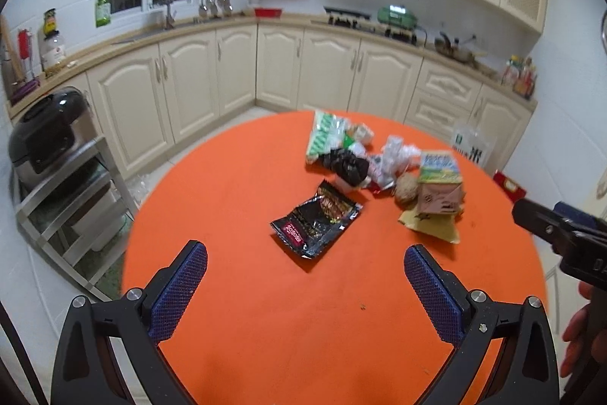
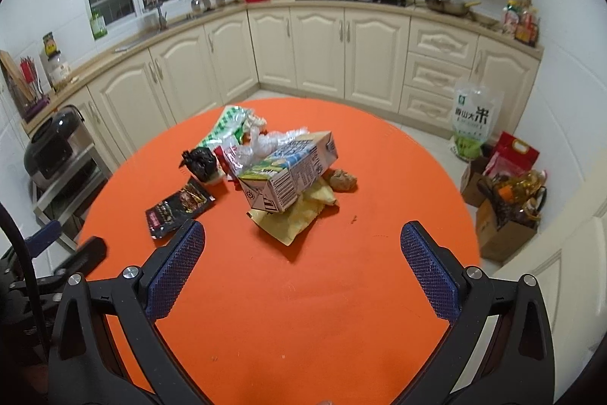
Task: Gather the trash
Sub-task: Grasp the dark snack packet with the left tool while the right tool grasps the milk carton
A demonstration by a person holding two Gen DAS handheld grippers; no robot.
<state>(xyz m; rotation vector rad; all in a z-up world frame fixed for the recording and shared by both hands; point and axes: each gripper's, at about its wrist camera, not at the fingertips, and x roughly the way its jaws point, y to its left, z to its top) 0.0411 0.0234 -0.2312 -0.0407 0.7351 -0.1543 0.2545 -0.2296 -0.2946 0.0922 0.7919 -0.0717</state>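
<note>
I hold my left gripper [image 1: 305, 259] above the round orange table [image 1: 265, 329], its blue-padded fingers spread wide with nothing between them. My right gripper [image 2: 302, 234] hangs over the same table, fingers likewise wide apart and empty. The trash sits in a heap toward the far half of the table: a crumpled black foil snack wrapper [image 1: 315, 224] lies apart on the near side, and a blue-and-green drink carton [image 2: 290, 173] rests tilted on a flat yellow paper bag [image 2: 294, 217], beside a knotted black plastic bag [image 2: 201, 163] and a green-and-white checked packet [image 1: 321, 135].
</note>
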